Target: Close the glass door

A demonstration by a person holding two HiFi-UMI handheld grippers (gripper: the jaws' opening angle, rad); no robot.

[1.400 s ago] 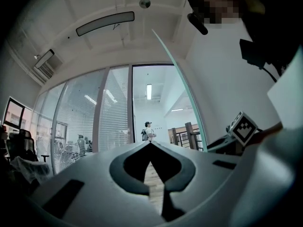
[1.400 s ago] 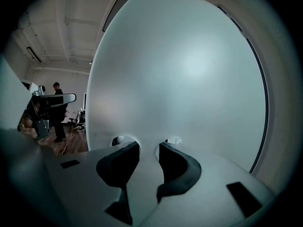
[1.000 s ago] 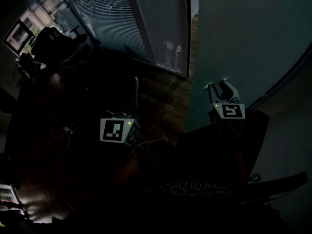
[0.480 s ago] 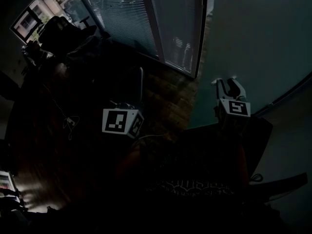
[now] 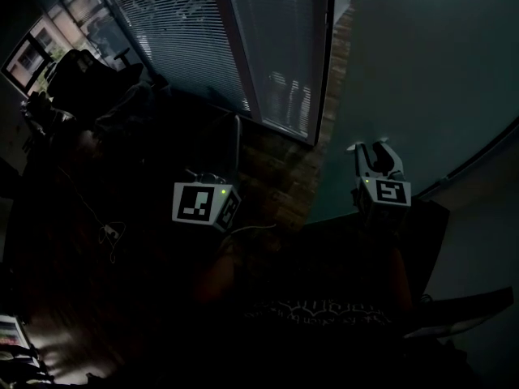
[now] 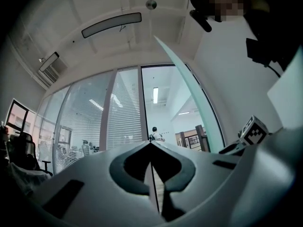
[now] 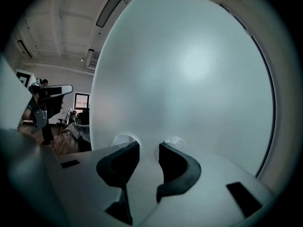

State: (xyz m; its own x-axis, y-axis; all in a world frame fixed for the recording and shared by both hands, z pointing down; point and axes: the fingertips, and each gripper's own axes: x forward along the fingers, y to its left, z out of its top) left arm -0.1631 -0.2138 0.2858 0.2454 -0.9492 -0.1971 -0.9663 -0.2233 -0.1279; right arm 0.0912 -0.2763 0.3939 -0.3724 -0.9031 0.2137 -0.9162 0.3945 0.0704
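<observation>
The glass door (image 5: 413, 71) is a frosted teal panel at the right of the dark head view, and its free edge (image 5: 326, 63) stands beside a glass wall with blinds (image 5: 203, 39). My right gripper (image 5: 371, 146) is open, its tips at the panel's face with nothing between them. In the right gripper view the frosted door (image 7: 189, 70) fills the picture, and the right gripper (image 7: 149, 145) has its tips mirrored in the glass. My left gripper (image 5: 233, 136) is left of the door's edge. In the left gripper view its jaws (image 6: 151, 145) are shut and empty, and the door's edge (image 6: 189, 93) slants up at the right.
Wood-pattern floor (image 5: 280, 164) lies below the door's edge. An office chair (image 5: 81, 71) and loose cables (image 5: 109, 233) are at the left. Through the doorway a lit corridor holds a distant person (image 6: 154, 132). Another person (image 7: 42, 112) stands at the left of the right gripper view.
Both grippers have shifted a little across the floor along with the head. The right gripper's tips stay at the frosted panel. Neither gripper's jaws have changed.
</observation>
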